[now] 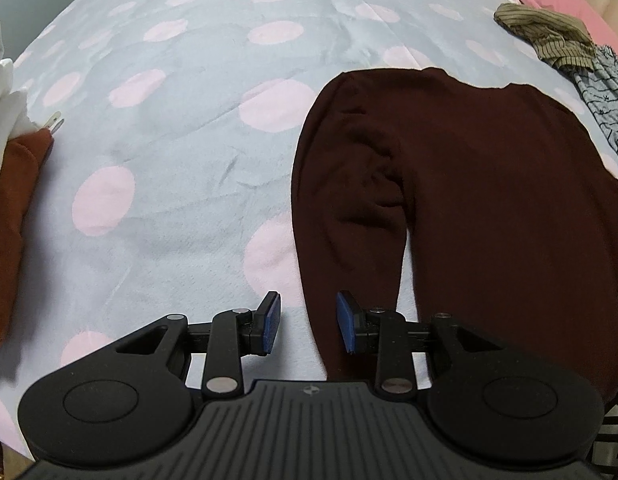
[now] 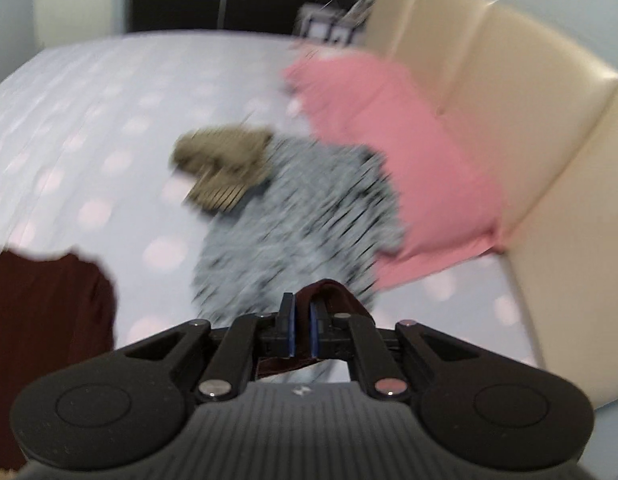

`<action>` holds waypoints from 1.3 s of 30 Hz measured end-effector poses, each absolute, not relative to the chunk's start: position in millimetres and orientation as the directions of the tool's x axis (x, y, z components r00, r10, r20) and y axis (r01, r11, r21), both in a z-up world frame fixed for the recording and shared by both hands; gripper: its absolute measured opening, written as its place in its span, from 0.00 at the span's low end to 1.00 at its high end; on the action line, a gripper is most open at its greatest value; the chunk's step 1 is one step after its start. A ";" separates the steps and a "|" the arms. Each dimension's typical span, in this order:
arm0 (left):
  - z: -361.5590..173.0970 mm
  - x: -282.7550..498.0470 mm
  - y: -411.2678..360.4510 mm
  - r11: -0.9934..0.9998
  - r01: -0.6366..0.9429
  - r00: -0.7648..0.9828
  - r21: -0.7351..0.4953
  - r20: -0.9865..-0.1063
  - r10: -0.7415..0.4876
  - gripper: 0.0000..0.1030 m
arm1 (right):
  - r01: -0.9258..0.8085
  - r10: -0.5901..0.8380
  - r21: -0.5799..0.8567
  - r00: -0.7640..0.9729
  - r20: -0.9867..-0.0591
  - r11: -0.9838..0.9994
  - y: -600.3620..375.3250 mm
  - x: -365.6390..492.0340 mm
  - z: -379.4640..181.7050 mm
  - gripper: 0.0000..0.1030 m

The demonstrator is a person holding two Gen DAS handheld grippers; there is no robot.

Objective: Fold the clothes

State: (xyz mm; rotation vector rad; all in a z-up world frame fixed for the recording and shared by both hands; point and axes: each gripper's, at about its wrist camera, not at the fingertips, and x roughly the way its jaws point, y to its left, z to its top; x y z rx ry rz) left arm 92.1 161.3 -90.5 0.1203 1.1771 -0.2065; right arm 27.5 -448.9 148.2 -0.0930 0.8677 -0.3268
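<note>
Left gripper (image 1: 309, 322) hangs with jaws spread, pinching nothing, a sleeve of the maroon sweater (image 1: 469, 200) lying under its right pad on the dotted bedspread (image 1: 169, 140); right gripper (image 2: 302, 328) is pressed tight on a maroon fold. With only that thin pinch, a snag could pull the cloth free, or the unheld sleeve may drag and crumple. Only the left view shows the folded stack (image 1: 9, 160) at far left; only the right shows the pink pillow (image 2: 389, 160) and headboard (image 2: 529, 140).

The dark red sweater (image 1: 489, 200) is looking like soft, matt cloth. The spotted bed cover (image 1: 189, 120) is looking fuzzy and a bit wrinkled. The cream headboard (image 2: 509, 100) is shining, smooth like leather. The left gripper (image 1: 308, 322) is showing matt black plastic.
</note>
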 end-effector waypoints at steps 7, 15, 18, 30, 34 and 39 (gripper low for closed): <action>-97.6 97.9 161.5 0.974 0.228 0.345 -0.015 -0.934 -0.095 0.28 | 0.431 -0.472 -0.231 0.618 -0.628 0.872 -502.1 26.5 207.3 0.08; -106.1 100.2 166.8 0.975 0.221 0.318 -0.016 -0.944 -0.087 0.28 | 0.585 -0.541 -0.247 0.402 -0.738 0.772 -573.1 17.8 104.0 0.08; -107.5 101.5 165.6 0.976 0.219 0.311 -0.013 -0.947 -0.082 0.28 | 0.610 -0.541 -0.258 0.338 -0.770 0.749 -588.7 13.8 57.8 0.10; -106.1 106.1 151.2 0.962 0.269 0.326 0.047 -0.944 -0.045 0.28 | 0.402 -0.439 -0.253 0.485 -0.756 0.880 -562.7 -0.9 26.7 0.25; -104.5 103.9 152.4 0.964 0.264 0.328 0.044 -0.944 -0.047 0.28 | 0.157 -0.318 -0.279 0.557 -0.767 0.947 -517.4 -9.1 9.7 0.25; -104.1 102.2 152.1 0.963 0.266 0.326 0.049 -0.944 -0.042 0.28 | -0.114 -0.242 -0.365 0.565 -0.789 0.924 -469.9 -8.5 -30.2 0.42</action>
